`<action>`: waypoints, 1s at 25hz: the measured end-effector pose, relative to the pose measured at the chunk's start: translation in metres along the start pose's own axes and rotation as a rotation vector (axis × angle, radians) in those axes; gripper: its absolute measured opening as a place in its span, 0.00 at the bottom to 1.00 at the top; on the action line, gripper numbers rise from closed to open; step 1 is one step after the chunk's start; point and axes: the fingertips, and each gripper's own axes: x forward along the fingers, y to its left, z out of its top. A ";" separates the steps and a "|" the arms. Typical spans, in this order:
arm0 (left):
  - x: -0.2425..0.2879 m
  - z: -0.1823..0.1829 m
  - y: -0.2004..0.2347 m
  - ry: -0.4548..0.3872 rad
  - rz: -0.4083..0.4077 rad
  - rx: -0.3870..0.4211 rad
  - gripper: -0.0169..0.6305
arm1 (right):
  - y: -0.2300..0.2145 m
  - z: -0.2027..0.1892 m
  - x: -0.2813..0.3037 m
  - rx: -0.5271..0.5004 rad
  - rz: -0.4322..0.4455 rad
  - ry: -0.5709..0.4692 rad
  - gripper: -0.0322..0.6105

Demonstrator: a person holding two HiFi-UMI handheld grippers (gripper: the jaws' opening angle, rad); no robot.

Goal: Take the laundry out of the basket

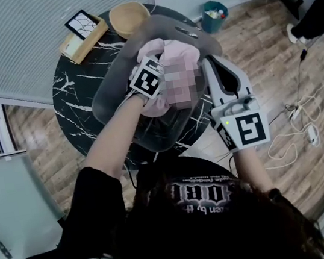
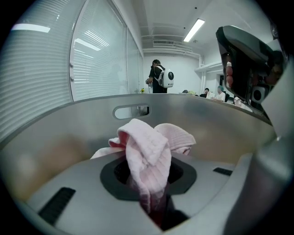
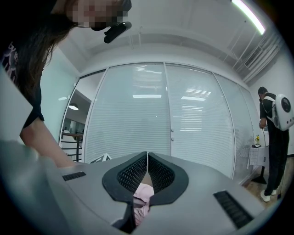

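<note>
**1. Current state**

The pink cloth [image 2: 138, 137] is clamped between the narrow-set jaws of the left gripper [image 2: 149, 165]. It is bunched into folds above the pads, inside the grey basket [image 1: 108, 95]. The basket stands at the centre of the black marbled table [image 1: 70, 91], with its near end close to the table edge at 6 o'clock.

The right gripper [image 3: 147, 156] is held at 3 o'clock of the basket. Its jaws are closed tip to tip, with nothing gripped at the tips. Pink fabric is seen through the gap behind the pads, but it cannot be told whether it is pinched there.

**2. Possible faults**

- **Slip:** The cloth appears to be gripped by a loose fold only. It may be pulled out of the pads by its own hanging weight.
- **Snag:** A trailing end may catch on the basket wall or the handle slot [image 2: 131, 111]. As the basket is not seen to be held, it may be dragged or tipped toward the 6 o'clock edge.
- **Collision:** The wooden bowl [image 1: 129, 16] at 12 o'clock and the box [image 1: 83, 34] at 11 o'clock may be struck by a shifted basket.

**3. Markings**

- Square black-and-white markers are carried on both gripper cubes [image 1: 249, 130].
- White lettering is printed on the person's black shirt [image 1: 200, 196], but it cannot be read.
- No brand name can be made out.
</note>
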 end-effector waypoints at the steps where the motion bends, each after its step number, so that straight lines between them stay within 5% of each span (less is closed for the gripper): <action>1: -0.003 0.003 0.000 -0.010 0.004 -0.002 0.17 | 0.000 0.000 0.000 0.001 0.001 -0.001 0.10; 25: -0.097 0.069 0.004 -0.290 0.189 -0.058 0.16 | 0.012 0.014 -0.006 0.007 0.070 -0.031 0.10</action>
